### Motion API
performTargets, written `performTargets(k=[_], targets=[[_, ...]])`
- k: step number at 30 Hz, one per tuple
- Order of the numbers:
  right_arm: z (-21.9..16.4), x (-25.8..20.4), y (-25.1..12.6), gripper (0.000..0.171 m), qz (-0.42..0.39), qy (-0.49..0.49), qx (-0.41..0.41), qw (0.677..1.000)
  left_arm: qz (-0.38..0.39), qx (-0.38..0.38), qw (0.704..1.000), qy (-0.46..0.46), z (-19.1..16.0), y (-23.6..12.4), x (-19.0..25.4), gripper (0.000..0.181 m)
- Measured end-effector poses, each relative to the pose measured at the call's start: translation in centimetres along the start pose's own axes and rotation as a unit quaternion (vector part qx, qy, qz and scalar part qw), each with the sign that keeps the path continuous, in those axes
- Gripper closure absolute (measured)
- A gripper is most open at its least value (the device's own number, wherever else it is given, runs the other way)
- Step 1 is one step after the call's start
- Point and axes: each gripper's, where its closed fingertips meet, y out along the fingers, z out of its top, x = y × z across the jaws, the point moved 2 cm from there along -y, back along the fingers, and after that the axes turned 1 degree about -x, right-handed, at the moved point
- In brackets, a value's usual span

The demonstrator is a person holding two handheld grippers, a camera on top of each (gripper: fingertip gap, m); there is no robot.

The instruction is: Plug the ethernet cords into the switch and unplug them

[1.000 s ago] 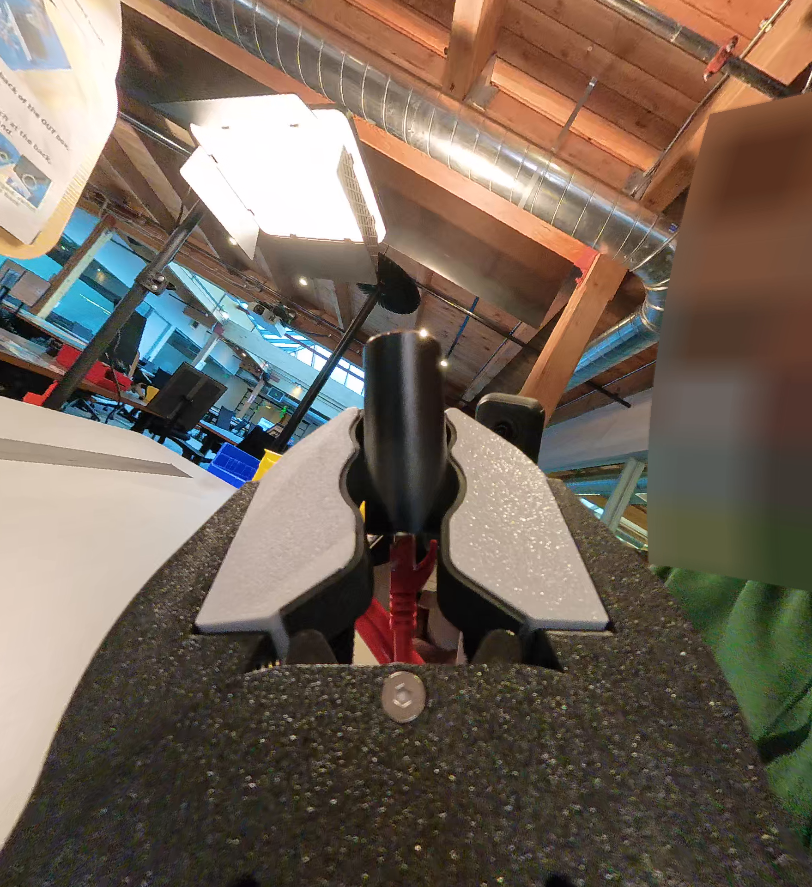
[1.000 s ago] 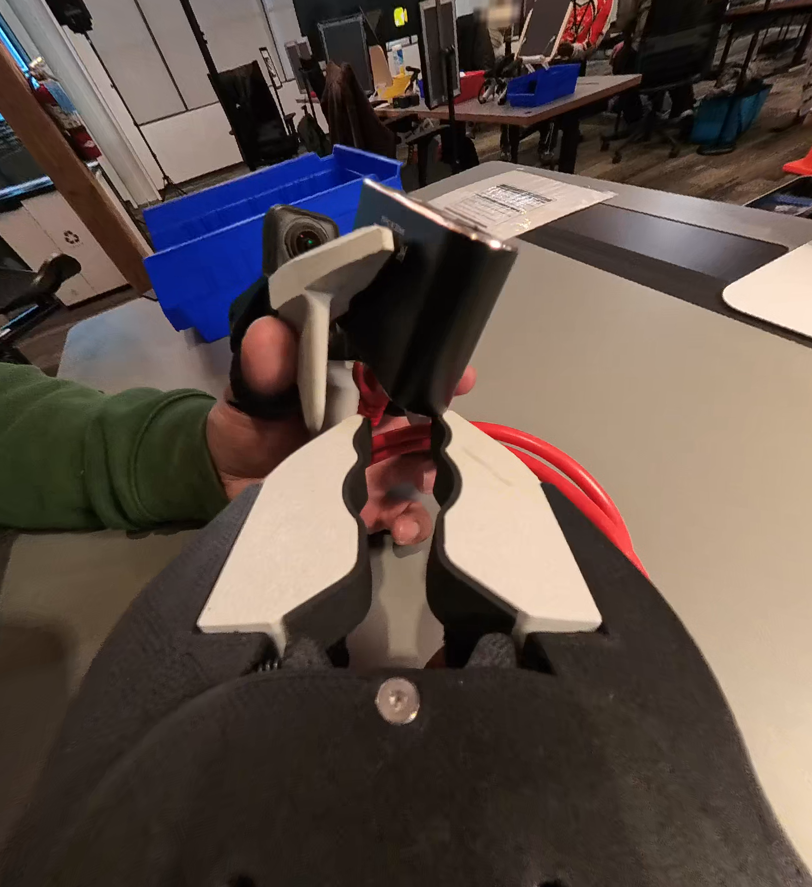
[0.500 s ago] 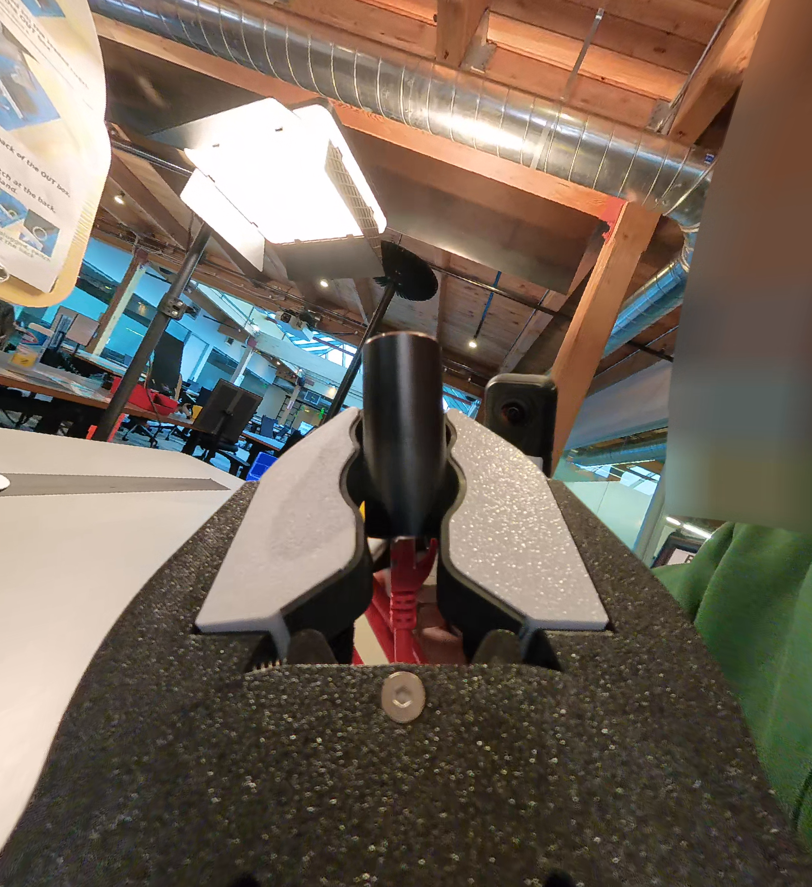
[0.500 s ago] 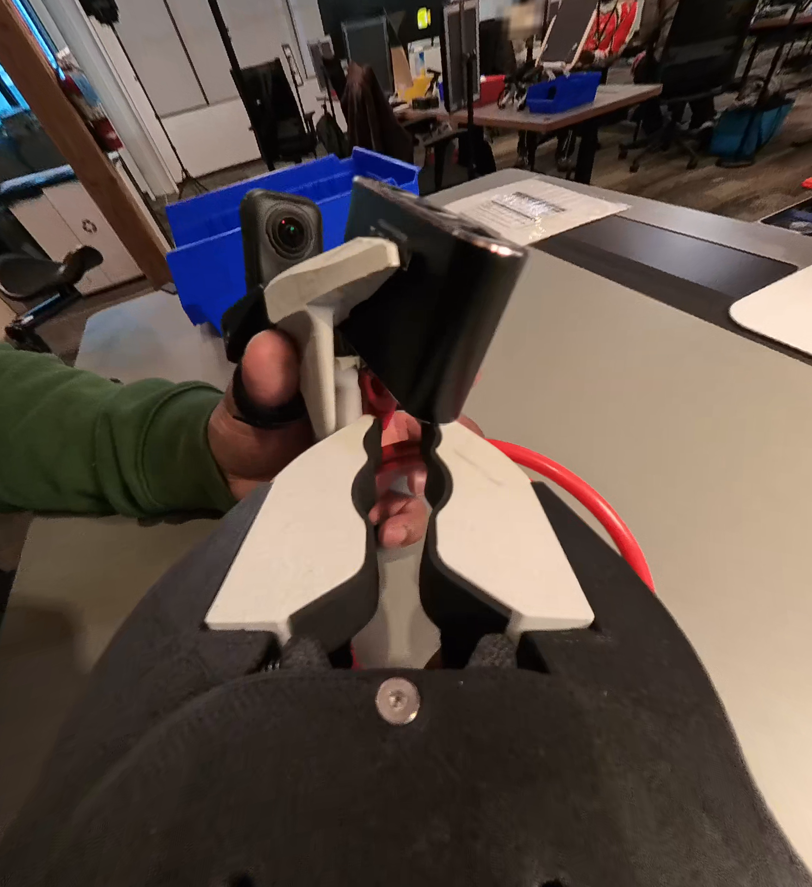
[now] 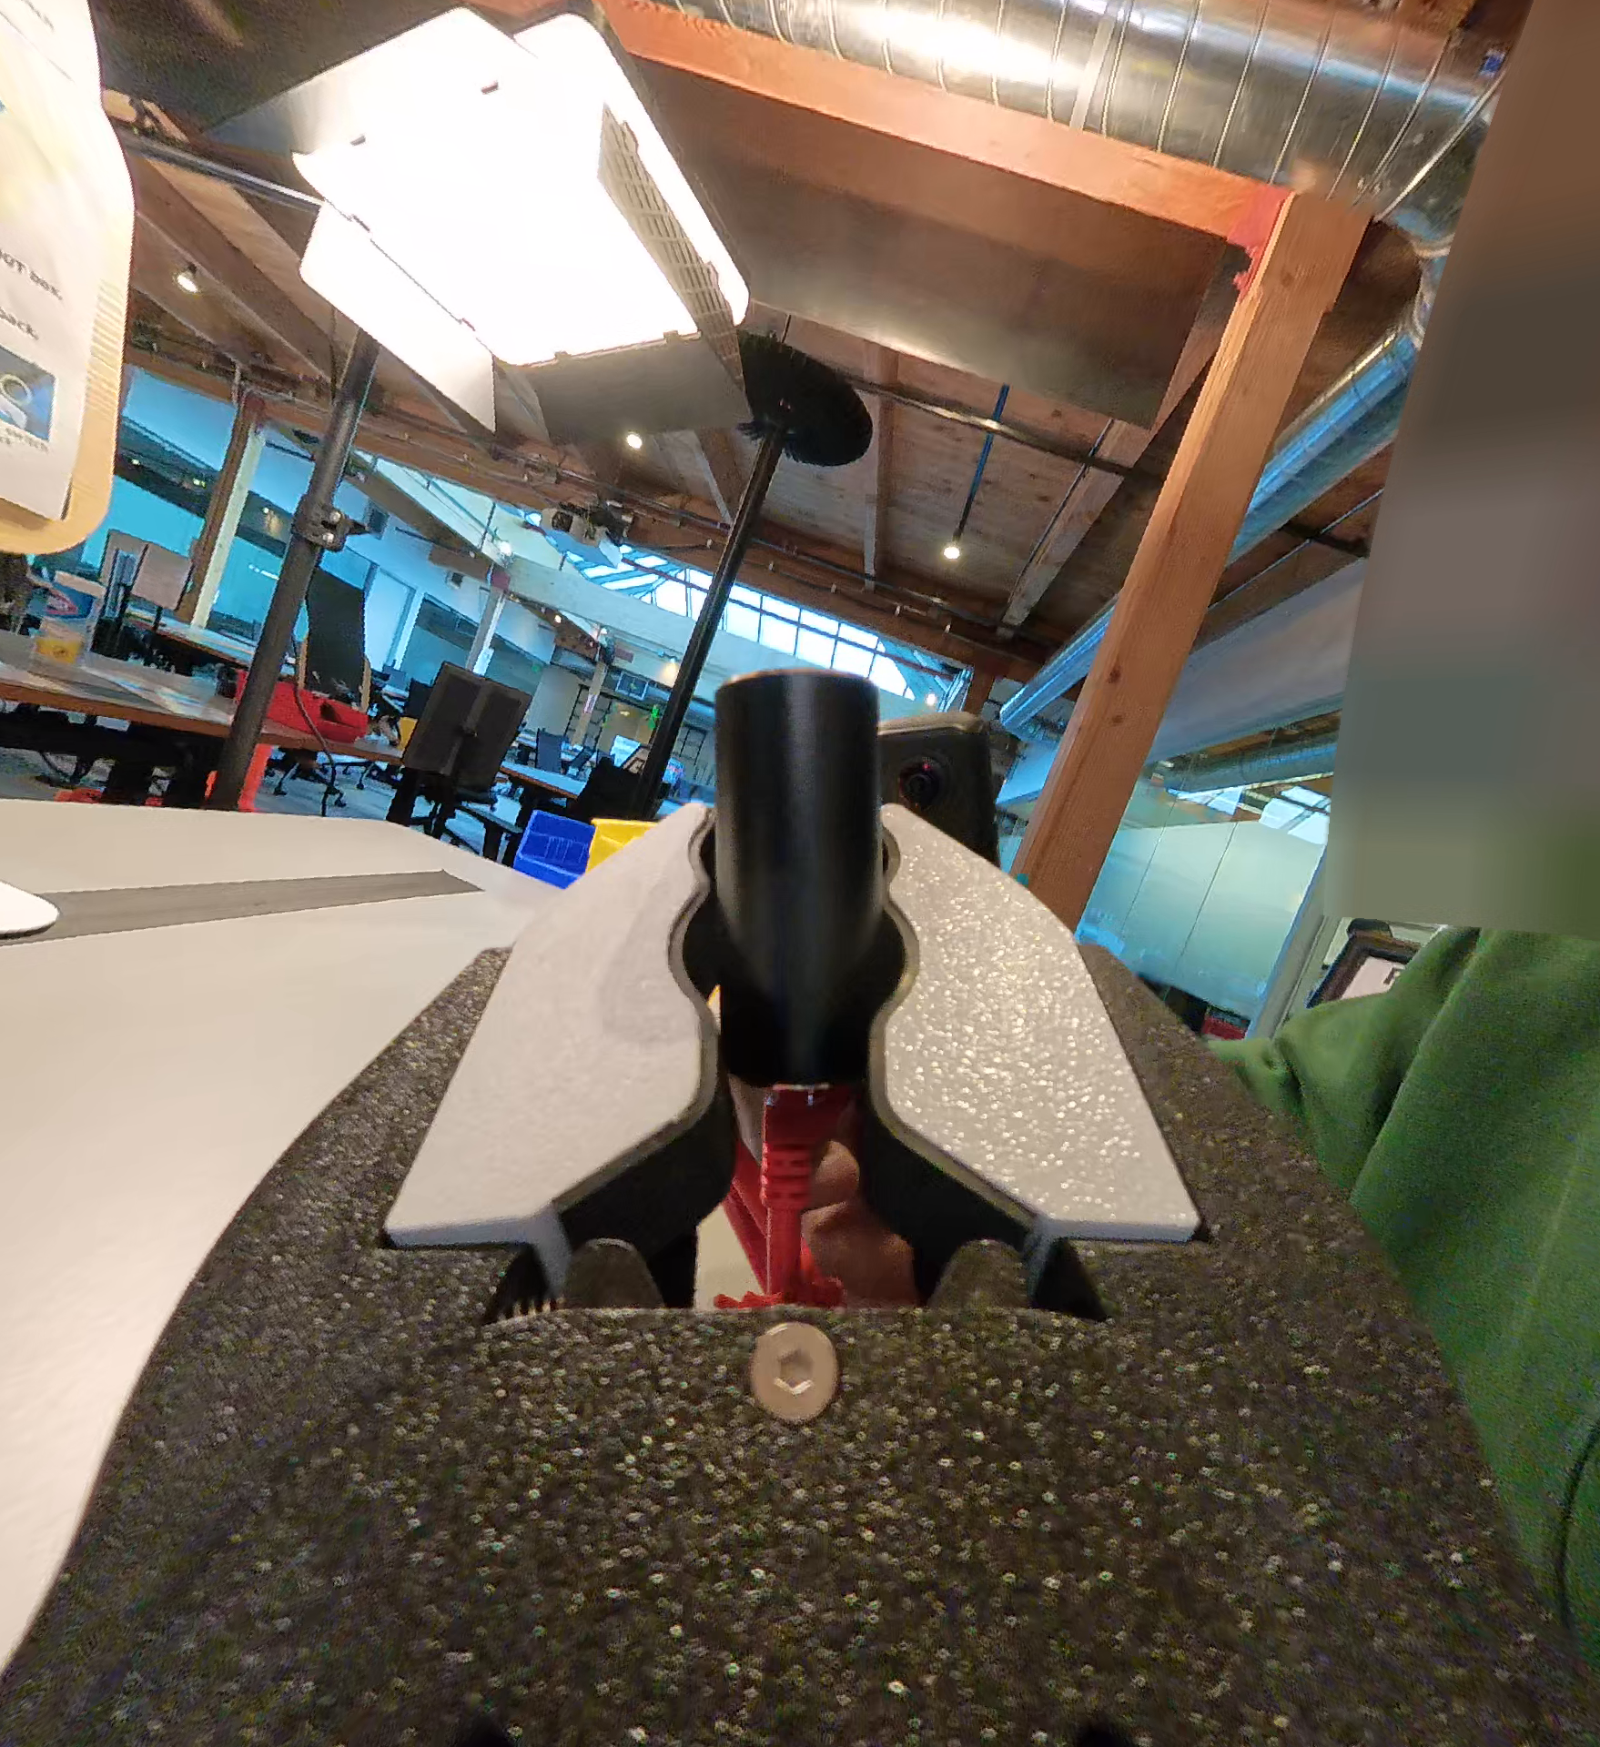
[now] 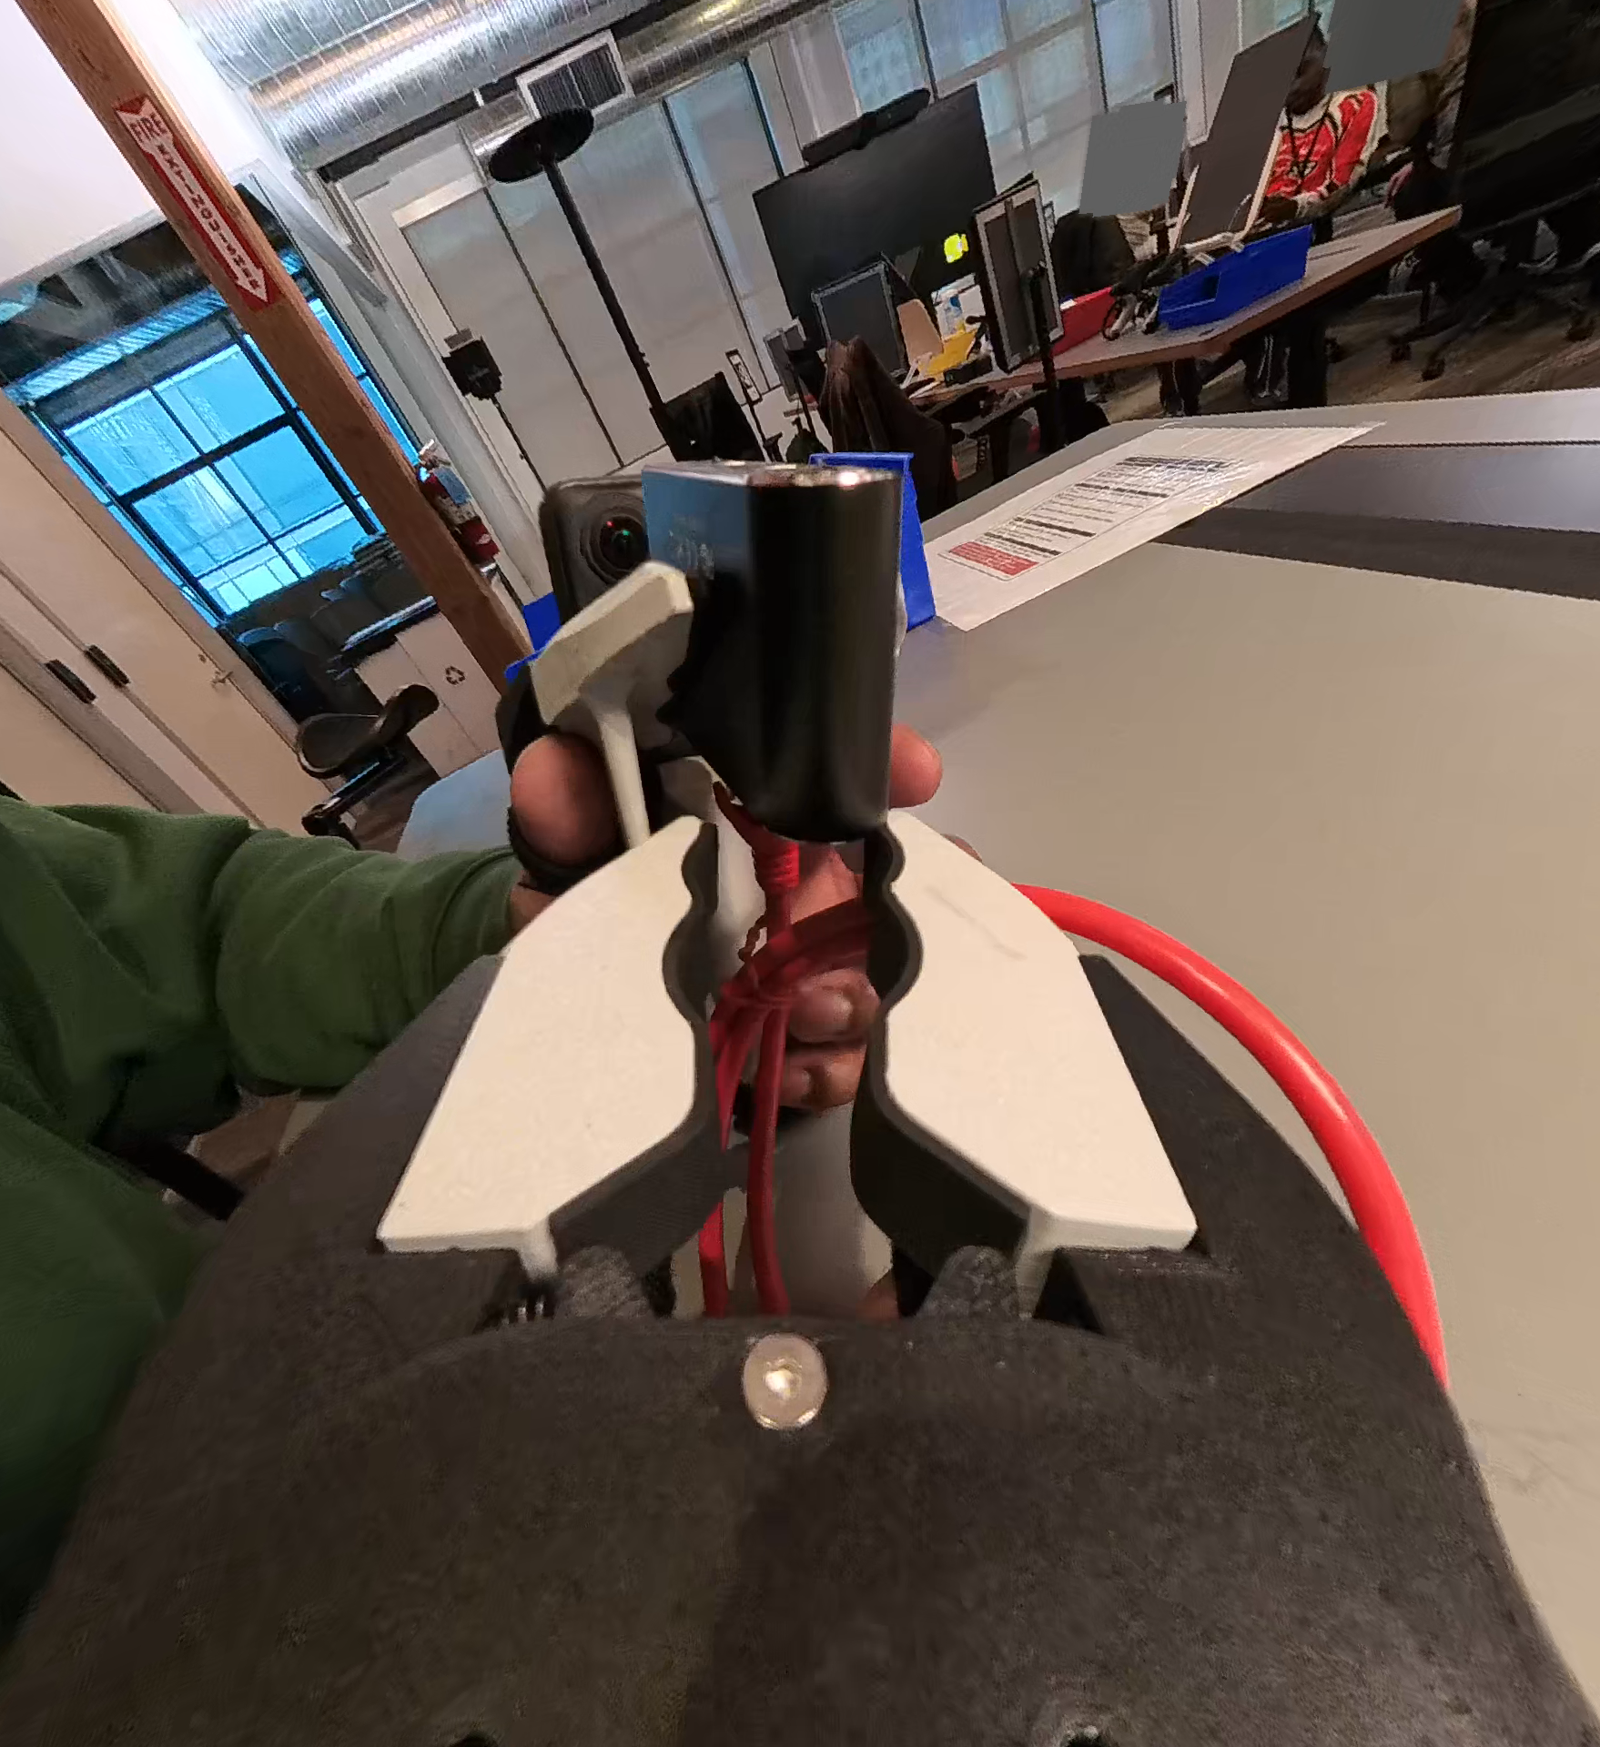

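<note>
Between tool tips, switch [image 6: 801, 652] turned edge-on.

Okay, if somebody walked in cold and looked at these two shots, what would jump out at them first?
Probably the black switch, held up off the grey table and clamped in the left gripper, with a red ethernet cord plugged into its underside. In the right wrist view, the right gripper sits just under the switch with red cords running between its fingers and one looping out to the right. Overhead in the left view glows a bright light panel.
</note>
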Motion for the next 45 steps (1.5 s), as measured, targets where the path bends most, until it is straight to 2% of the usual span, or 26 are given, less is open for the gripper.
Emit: performTargets(k=[8, 12, 19, 21, 30, 33, 39, 45], targets=[[0.5, 0.9, -0.6, 0.142, -0.011, 0.01, 0.022, 1.0, 0.019, -0.106, 0.992, 0.066, -1.6, 0.1, -0.2, 0.153], [0.7, 0.9, -0.8, 0.143, -0.007, -0.002, 0.031, 0.999, 0.019, -0.134, 0.987, 0.09, -1.8, 0.1, -0.2, 0.153], [1.2, 0.9, -1.2, 0.139, -0.01, -0.022, 0.07, 0.997, 0.01, -0.154, 0.985, 0.078, -1.9, -0.1, -0.1, 0.153], [1.8, 0.9, -1.7, 0.144, -0.012, -0.02, 0.094, 0.995, 0.005, -0.141, 0.988, 0.059, -1.6, -0.2, -0.1, 0.153], [1.0, 1.4, -1.4, 0.145, 0.022, -0.006, 0.054, 0.998, 0.001, -0.177, 0.981, 0.085, -2.2, -0.7, -0.4, 0.153], [0.3, 1.1, -1.1, 0.141, 0.04, 0.001, 0.031, 0.999, -0.01, -0.168, 0.981, 0.094, -2.2, -0.6, 0.0, 0.153], [0.4, 0.7, -1.3, 0.145, 0.053, -0.012, 0.036, 0.998, -0.024, -0.175, 0.981, 0.084, -2.3, -0.6, 0.2, 0.153], [0.6, 1.0, -1.6, 0.146, 0.053, -0.024, 0.014, 0.998, -0.021, -0.181, 0.976, 0.12, -0.9, -1.1, 0.1, 0.133]])
